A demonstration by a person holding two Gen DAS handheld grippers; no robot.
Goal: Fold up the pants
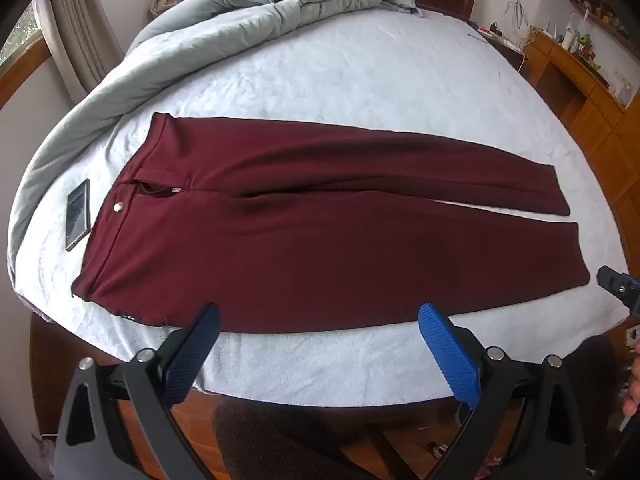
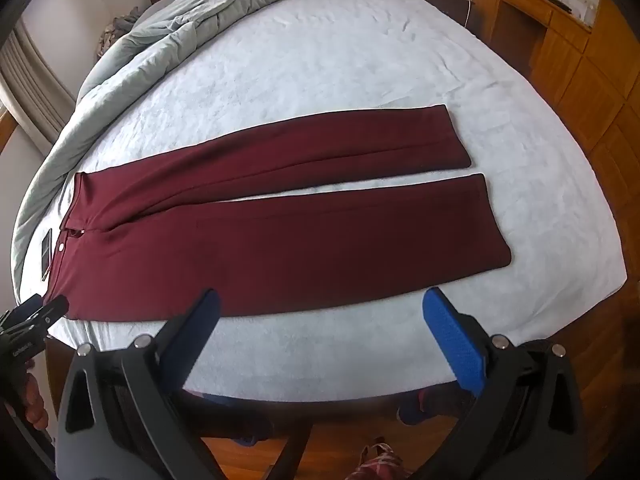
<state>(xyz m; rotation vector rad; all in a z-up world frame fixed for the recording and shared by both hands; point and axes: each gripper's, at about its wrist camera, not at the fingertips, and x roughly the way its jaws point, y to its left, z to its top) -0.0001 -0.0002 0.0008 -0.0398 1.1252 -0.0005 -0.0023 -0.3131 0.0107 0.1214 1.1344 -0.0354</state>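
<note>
Dark red pants [image 1: 320, 232] lie flat and unfolded across the bed, waistband to the left, both legs stretched to the right with a narrow gap between them; they also show in the right wrist view [image 2: 280, 232]. My left gripper [image 1: 318, 316] is open and empty, just above the near edge of the pants near the waist end. My right gripper [image 2: 320, 300] is open and empty, above the near edge of the near leg. Each gripper shows at the edge of the other's view: the right gripper [image 1: 618, 290], the left gripper [image 2: 36, 316].
A phone [image 1: 78, 214] lies on the light blue sheet [image 1: 360, 80] just left of the waistband. A grey-green duvet [image 1: 200, 28] is bunched along the far left of the bed. Wooden furniture [image 1: 580, 80] stands at the right. The bed's near edge is below the grippers.
</note>
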